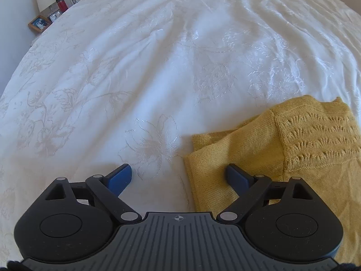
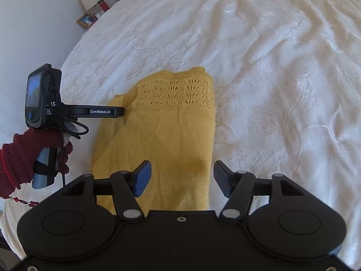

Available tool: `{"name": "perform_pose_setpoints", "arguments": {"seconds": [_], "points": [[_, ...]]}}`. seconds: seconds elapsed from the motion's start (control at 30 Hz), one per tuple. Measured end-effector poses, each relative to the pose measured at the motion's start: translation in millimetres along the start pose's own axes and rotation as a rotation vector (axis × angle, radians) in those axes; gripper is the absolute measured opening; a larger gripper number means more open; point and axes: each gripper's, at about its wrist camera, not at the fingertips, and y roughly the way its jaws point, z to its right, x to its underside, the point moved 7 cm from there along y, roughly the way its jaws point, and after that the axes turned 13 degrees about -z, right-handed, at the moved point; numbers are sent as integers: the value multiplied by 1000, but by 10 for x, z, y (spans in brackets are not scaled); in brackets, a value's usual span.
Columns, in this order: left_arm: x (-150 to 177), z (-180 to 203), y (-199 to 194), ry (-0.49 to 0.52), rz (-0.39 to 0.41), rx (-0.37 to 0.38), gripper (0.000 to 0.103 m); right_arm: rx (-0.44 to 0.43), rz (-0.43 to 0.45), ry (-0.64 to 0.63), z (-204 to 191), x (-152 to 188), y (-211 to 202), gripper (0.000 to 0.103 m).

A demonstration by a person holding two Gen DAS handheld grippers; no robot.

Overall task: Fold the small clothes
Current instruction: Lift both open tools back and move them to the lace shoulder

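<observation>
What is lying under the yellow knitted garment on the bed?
The yellow knitted garment lies folded on the white embroidered bedspread, which shows all around it. Whatever lies between its folded layers is covered and cannot be seen.

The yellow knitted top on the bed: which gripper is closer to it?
Right. The right gripper sits open directly over the yellow knitted top, near its right edge. The left gripper is open at its left edge, mostly over the white bedspread.

The left gripper (image 1: 179, 176) hangs with its jaws spread wide and nothing between them. The right gripper (image 2: 181, 177) is likewise parted, jaws empty. In the right wrist view, the left hand (image 2: 27, 158), in a dark red knitted glove, grips the left gripper's handle.
</observation>
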Motion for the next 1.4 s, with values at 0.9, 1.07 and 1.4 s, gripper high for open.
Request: {"name": "perform_pose_setpoints", "arguments": {"seconds": [0.9,1.07,1.4], "points": [[1144,-69,-526,-302,-114,444,98,-91,-15,32,223,-102,19,102],[1366,145,-439,-292,-172,501,98,-135,-22,46,293,-295,104,102],[1222,430,-221,-249,-199,599,103,-224,-93,117,451,-546,518,102]]}}
